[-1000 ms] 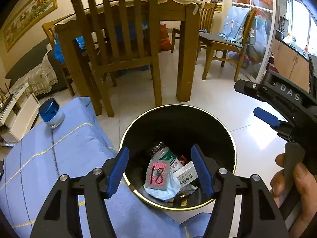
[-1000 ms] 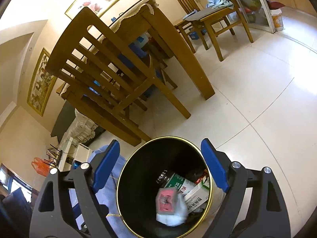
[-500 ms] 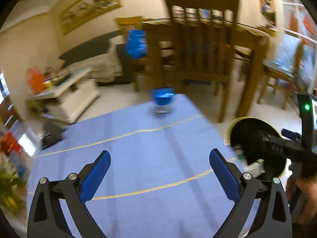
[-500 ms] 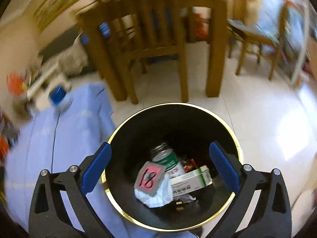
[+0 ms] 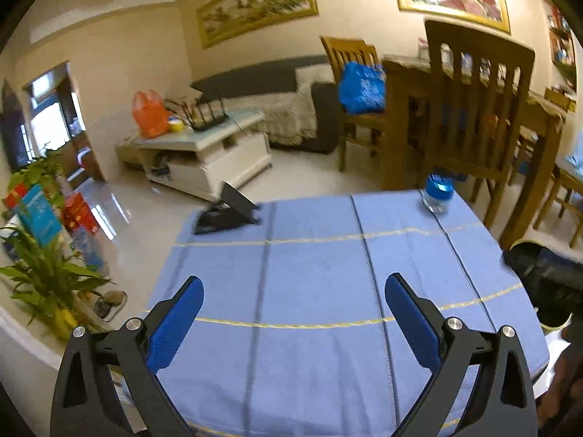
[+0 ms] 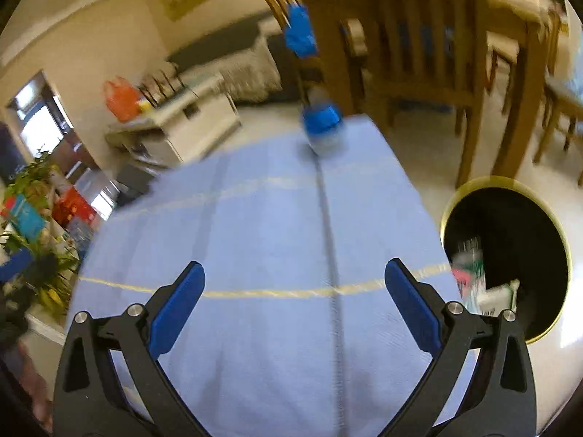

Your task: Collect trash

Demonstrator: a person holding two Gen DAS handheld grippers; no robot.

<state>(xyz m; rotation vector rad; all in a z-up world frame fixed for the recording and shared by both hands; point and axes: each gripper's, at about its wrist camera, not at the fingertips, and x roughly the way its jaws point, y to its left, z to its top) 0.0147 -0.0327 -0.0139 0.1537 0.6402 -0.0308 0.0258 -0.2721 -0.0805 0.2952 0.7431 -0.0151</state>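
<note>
A small clear jar with a blue lid (image 5: 438, 193) stands at the far right corner of the blue tablecloth (image 5: 313, 280); it also shows, blurred, in the right wrist view (image 6: 322, 129). A black bin with a gold rim (image 6: 508, 255) stands on the floor right of the table and holds a bottle, a carton and a pink tag. Its edge shows in the left wrist view (image 5: 524, 251). My left gripper (image 5: 293, 322) is open and empty over the cloth. My right gripper (image 6: 294, 307) is open and empty over the cloth, left of the bin.
A black folded stand (image 5: 226, 211) lies at the cloth's far left corner. Wooden chairs (image 5: 477, 109) and a dining table stand behind the table. A white coffee table (image 5: 204, 153), a sofa and potted plants (image 5: 43, 273) lie to the left.
Both grippers swung left, away from above the bin, and now face the blue tablecloth. The bin has slid to the right edge of both views. Both stay open.
</note>
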